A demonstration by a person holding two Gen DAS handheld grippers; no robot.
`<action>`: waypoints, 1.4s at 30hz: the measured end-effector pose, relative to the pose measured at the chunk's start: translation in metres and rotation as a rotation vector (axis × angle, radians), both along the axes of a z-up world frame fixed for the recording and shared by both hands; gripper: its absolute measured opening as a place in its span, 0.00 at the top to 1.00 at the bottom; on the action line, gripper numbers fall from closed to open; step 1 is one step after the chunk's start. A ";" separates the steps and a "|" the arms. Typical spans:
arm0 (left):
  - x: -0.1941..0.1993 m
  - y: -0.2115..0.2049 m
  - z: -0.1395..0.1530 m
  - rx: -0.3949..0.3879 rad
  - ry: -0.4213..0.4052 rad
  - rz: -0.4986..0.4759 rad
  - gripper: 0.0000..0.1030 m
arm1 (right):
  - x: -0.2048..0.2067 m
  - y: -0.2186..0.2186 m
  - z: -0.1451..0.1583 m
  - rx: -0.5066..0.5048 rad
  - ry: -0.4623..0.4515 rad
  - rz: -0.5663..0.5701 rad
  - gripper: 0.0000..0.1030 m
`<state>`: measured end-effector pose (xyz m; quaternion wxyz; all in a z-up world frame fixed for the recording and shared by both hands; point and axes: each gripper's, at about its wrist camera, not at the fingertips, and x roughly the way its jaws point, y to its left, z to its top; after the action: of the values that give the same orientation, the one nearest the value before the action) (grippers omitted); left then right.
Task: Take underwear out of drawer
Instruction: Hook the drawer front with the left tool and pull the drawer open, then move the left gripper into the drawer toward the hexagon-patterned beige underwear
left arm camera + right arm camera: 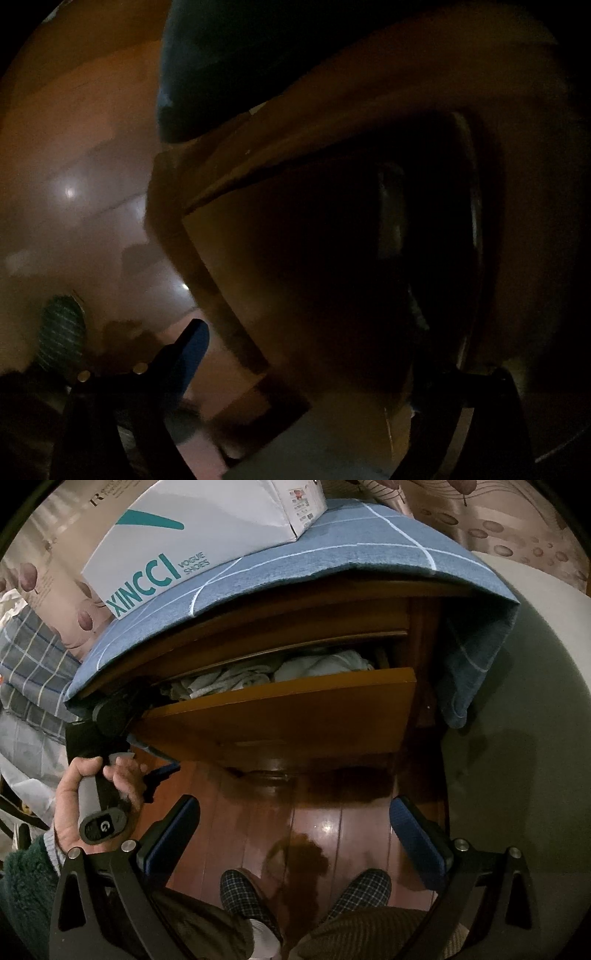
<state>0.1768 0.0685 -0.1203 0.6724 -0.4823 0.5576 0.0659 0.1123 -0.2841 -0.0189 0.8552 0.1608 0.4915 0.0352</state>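
The nightstand's wooden drawer (288, 712) stands pulled out, with white underwear (325, 664) and grey folded cloth (229, 683) showing over its front. A hand holds my left gripper (157, 762) at the drawer's lower left corner. In the dark left wrist view the left gripper (306, 332) is open, and the drawer front (295, 258) fills the space between its wide-apart fingers without either pad pressing on it. My right gripper (295, 834) hangs open and empty above the floor, in front of the drawer.
A blue checked cloth (332, 554) covers the nightstand top and hangs down its right side, under a white shoe box (192, 535). The person's slippered feet (240, 890) stand on the glossy wooden floor (332, 812). Bedding (29, 672) lies at the left.
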 end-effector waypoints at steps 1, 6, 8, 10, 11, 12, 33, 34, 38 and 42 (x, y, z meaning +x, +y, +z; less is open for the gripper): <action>0.000 0.000 0.002 0.014 0.007 -0.021 0.07 | 0.000 0.001 0.001 -0.002 -0.001 0.001 0.00; -0.009 0.000 0.006 0.083 0.022 -0.115 0.06 | 0.001 0.003 0.002 -0.014 -0.002 0.000 0.00; -0.011 -0.002 0.009 0.122 0.034 -0.167 0.06 | 0.001 0.004 0.001 -0.015 -0.002 0.000 0.00; -0.016 -0.001 0.008 0.146 0.051 -0.213 0.06 | 0.002 0.003 0.001 -0.016 -0.002 -0.001 0.00; -0.019 -0.001 0.008 0.154 0.058 -0.228 0.06 | 0.002 0.003 0.001 -0.017 -0.001 -0.001 0.00; -0.024 -0.003 0.005 0.162 0.064 -0.241 0.06 | 0.002 0.004 0.000 -0.017 0.000 -0.002 0.00; -0.031 -0.017 0.016 0.327 0.129 -0.480 0.04 | 0.005 0.001 0.002 -0.017 -0.003 -0.003 0.00; -0.034 -0.018 0.015 0.336 0.128 -0.486 0.04 | 0.005 0.000 0.002 -0.015 -0.003 -0.002 0.00; -0.036 -0.026 0.020 0.350 0.124 -0.497 0.04 | 0.004 -0.001 0.002 -0.007 -0.002 -0.004 0.01; -0.034 -0.026 0.021 0.348 0.131 -0.497 0.03 | 0.005 0.000 0.003 -0.008 0.001 -0.003 0.00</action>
<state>0.1428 0.0423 -0.0989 0.7029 -0.2037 0.6810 0.0251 0.1177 -0.2844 -0.0164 0.8557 0.1581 0.4916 0.0320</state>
